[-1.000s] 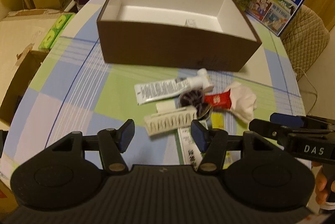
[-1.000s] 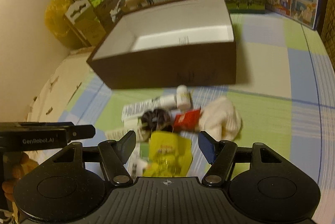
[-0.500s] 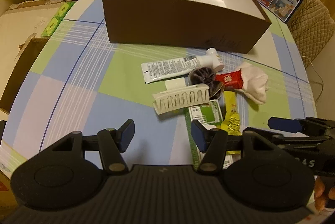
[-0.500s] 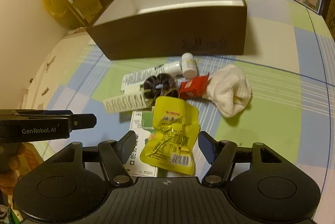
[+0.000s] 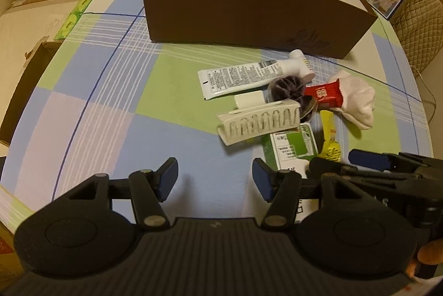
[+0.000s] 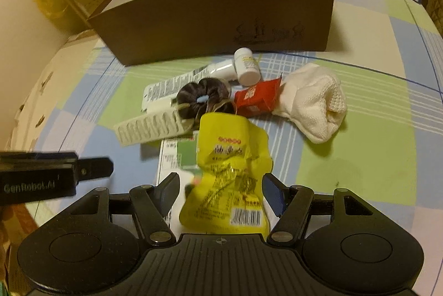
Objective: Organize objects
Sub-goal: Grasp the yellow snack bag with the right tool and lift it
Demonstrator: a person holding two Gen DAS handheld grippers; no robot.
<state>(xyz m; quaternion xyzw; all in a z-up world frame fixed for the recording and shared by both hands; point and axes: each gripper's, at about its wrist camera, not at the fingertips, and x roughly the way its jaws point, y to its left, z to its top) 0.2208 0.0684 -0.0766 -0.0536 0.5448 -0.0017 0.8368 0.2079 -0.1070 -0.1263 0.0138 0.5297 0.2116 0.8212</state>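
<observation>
Lying between parted right tongs (image 6: 220,189): yellow snack packet (image 6: 228,171), untouched.

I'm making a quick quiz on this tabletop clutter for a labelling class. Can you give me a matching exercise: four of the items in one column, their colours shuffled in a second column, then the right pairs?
Column 1
1. snack pouch
2. small packet
3. scrunchie
4. sock

Column 2
A. dark brown
B. cream white
C. yellow
D. red

Pairs: 1-C, 2-D, 3-A, 4-B
</observation>
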